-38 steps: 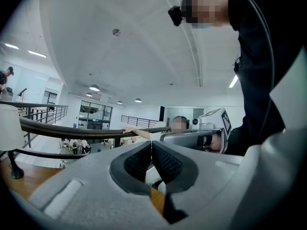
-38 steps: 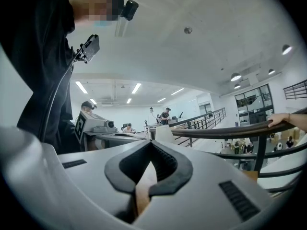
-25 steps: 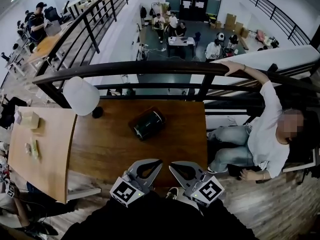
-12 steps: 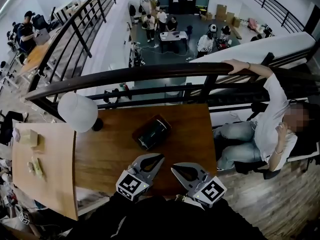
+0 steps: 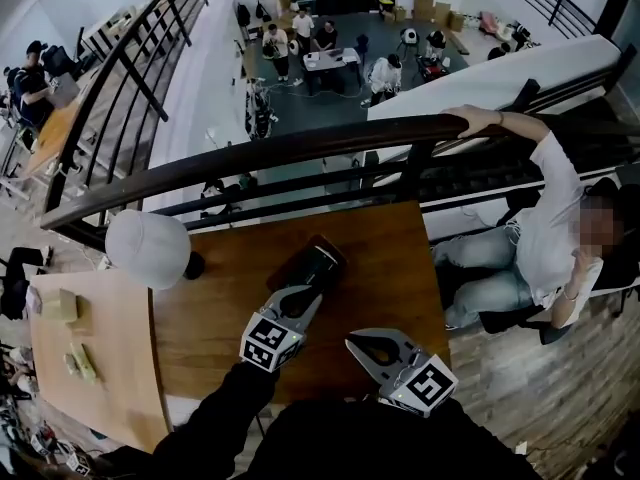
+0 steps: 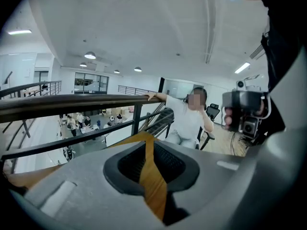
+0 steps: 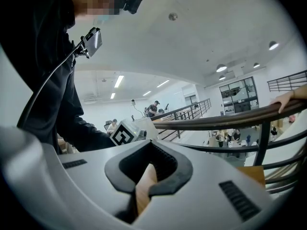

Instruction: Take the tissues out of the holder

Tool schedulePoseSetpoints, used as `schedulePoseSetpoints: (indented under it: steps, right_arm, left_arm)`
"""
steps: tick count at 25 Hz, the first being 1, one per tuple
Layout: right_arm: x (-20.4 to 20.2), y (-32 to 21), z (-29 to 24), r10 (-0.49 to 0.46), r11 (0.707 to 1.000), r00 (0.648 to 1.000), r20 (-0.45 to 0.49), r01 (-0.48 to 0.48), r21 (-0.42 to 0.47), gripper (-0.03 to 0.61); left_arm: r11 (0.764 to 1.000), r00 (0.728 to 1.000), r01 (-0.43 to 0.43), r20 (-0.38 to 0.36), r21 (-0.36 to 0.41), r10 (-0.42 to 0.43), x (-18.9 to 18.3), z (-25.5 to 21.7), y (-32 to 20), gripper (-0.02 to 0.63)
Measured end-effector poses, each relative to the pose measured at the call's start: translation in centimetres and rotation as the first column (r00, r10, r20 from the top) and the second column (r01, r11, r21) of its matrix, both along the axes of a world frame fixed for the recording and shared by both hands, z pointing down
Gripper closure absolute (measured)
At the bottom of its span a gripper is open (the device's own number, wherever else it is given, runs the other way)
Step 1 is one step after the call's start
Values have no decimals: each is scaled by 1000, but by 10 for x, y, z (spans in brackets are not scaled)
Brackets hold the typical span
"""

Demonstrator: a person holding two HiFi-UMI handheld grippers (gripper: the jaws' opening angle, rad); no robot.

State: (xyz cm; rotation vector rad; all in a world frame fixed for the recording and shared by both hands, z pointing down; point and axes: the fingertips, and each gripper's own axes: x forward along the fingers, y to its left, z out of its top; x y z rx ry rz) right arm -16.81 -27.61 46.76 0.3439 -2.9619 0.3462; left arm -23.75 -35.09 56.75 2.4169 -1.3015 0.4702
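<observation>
The tissue holder point(image 5: 312, 263) is a dark box lying aslant on the dark wooden table point(image 5: 380, 268), near its middle. My left gripper point(image 5: 317, 294) reaches forward, and its shut tips sit at the holder's near edge; I cannot tell whether they touch it. My right gripper point(image 5: 351, 340) hangs back over the table's front edge, jaws shut and empty. In the left gripper view the left gripper point(image 6: 147, 138) shows only table wood through its loop. The right gripper point(image 7: 150, 145) looks the same in its own view. No tissue shows.
A white round lamp point(image 5: 147, 249) stands at the table's back left. A lighter table point(image 5: 100, 378) with a small box point(image 5: 58, 305) adjoins on the left. A black railing point(image 5: 300, 146) runs behind the table. A seated person point(image 5: 555, 228) holds it at right.
My left gripper has moved forward from the table's front edge up to the holder. The right gripper has stayed put. The seated person's free hand has risen.
</observation>
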Motion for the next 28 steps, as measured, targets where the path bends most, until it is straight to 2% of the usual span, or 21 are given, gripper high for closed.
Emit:
schedulePoseSetpoints:
  steps: [2, 3, 5, 7, 10, 11, 13, 16, 18, 19, 24, 28]
  right_arm:
    - [-2, -2, 4, 11, 1000, 1000, 1, -11, -1, 574]
    - [-2, -3, 6, 19, 1000, 1000, -1, -19, -5, 574]
    - [1, -4, 11, 37, 999, 999, -14, -37, -18, 574]
    - [5, -6, 15, 57, 998, 998, -25, -58, -29, 574]
    - [9, -10, 17, 89, 995, 995, -35, -91, -44, 574]
    - [10, -11, 19, 98, 994, 994, -40, -100, -48, 574]
    - [12, -15, 24, 111, 992, 992, -54, -114, -54, 574]
    - [14, -20, 27, 126, 990, 990, -61, -129, -60, 574]
    - [15, -24, 26, 133, 989, 989, -57, -137, -61, 574]
    - [16, -25, 27, 136, 988, 989, -59, -140, -64, 574]
    - [18, -29, 31, 158, 984, 986, -60, -162, -77, 574]
    - [19, -31, 36, 181, 978, 982, -56, -186, -94, 574]
  left_arm:
    - [999, 999, 0, 36, -47, 1, -9, 22, -8, 587]
    - [998, 999, 0, 51, -70, 4, -13, 33, -13, 548]
    - [993, 996, -2, 83, -117, 12, -20, 55, -22, 534]
    - [986, 993, -3, 120, -165, 23, -26, 76, -31, 494]
    - [968, 987, -2, 155, -251, 42, -33, 106, -38, 451]
    - [959, 986, 1, 162, -283, 47, -34, 115, -40, 411]
    - [944, 980, 12, 190, -330, 54, -38, 130, -45, 382]
    - [931, 969, 43, 243, -361, 49, -45, 144, -55, 365]
    - [923, 966, 61, 255, -379, 41, -47, 153, -62, 307]
    - [918, 965, 65, 258, -390, 41, -48, 157, -64, 299]
    - [895, 958, 62, 277, -441, 70, -46, 178, -63, 299]
    - [892, 955, 83, 290, -444, 56, -51, 187, -66, 298]
